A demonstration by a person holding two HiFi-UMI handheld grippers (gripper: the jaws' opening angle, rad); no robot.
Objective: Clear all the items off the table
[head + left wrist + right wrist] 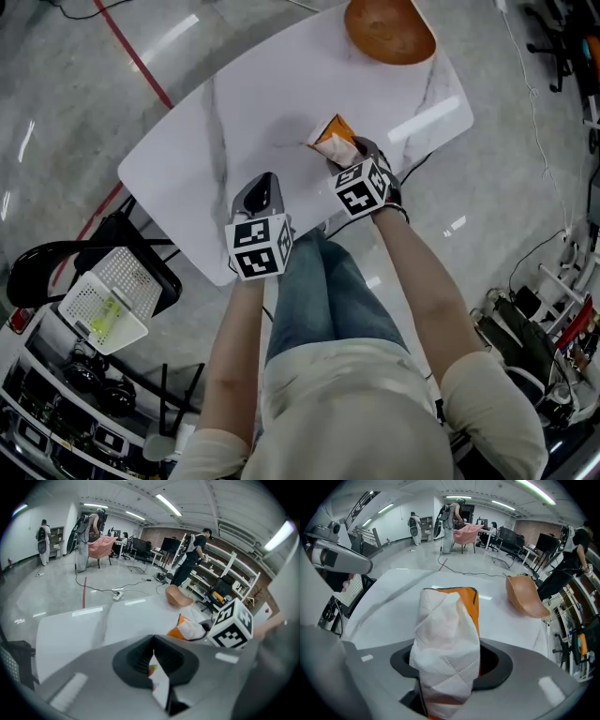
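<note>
An orange tissue pack (333, 137) with white tissue sticking out of it (447, 634) is held just above the white marble table (244, 112) near its front edge. My right gripper (348, 150) (447, 663) is shut on it, pointing steeply down. My left gripper (261, 193) (152, 656) hovers over the table's front edge to the left, its jaw tips touching. A thin white sliver shows behind the tips; I cannot tell if it is a held thing. A brown bowl (389, 30) (525, 596) (176, 596) lies tilted at the table's far end.
A white basket (103, 300) with a yellow-green item sits on a black chair (47, 267) left of the table. Cables and shelving (553, 337) crowd the floor at the right. Several people (192, 557) stand far off in the room.
</note>
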